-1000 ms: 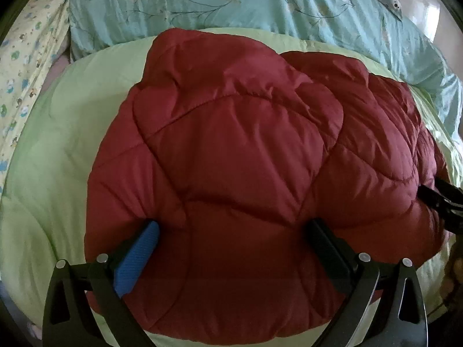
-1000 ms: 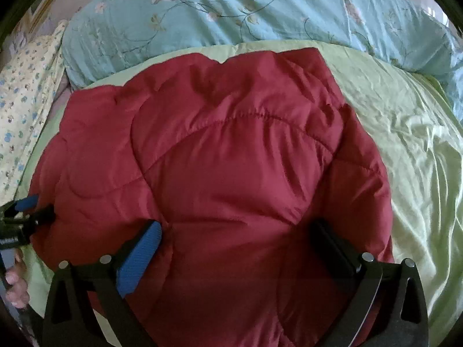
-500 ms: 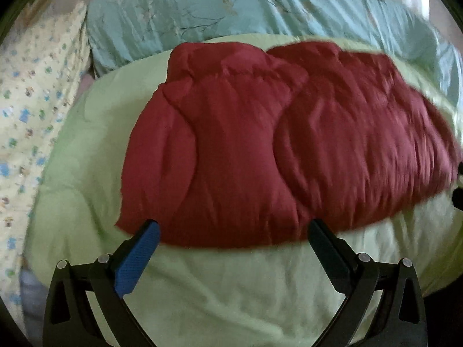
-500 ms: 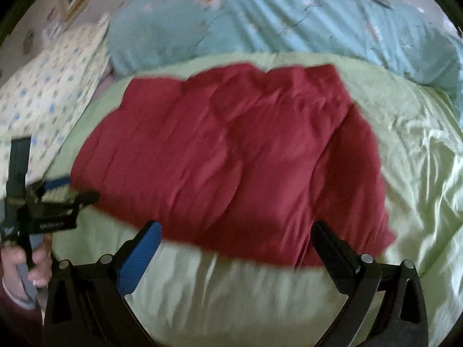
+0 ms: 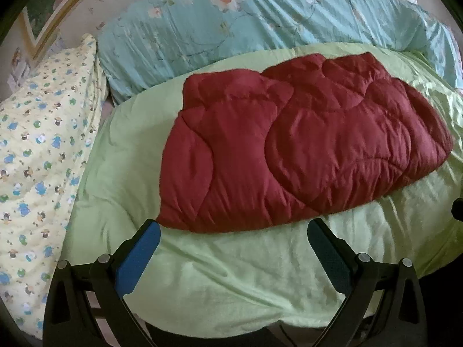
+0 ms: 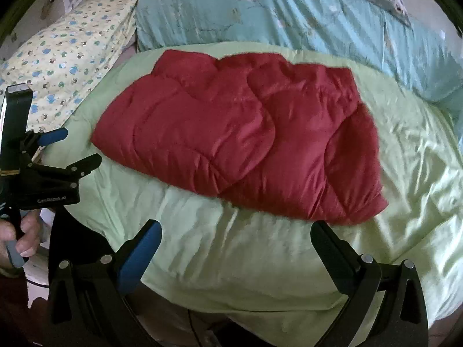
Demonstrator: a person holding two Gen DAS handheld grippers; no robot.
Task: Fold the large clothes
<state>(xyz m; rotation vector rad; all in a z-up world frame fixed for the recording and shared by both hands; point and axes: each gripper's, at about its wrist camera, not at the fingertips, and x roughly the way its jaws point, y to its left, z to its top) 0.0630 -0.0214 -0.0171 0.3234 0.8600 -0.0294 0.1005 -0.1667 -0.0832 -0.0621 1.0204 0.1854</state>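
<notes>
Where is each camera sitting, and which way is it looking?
Left wrist: on the left gripper, open, looking forward over the green sheet at the red quilted jacket.
Right wrist: on the right gripper, open, facing the jacket; the left gripper and the hand holding it show at left.
Both share: jacket, green sheet, blue floral quilt.

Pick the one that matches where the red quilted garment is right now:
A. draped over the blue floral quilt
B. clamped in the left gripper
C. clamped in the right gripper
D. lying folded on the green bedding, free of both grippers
D: the red quilted garment lies folded on the green bedding, while the left gripper and right gripper are open and clear of it.
</notes>
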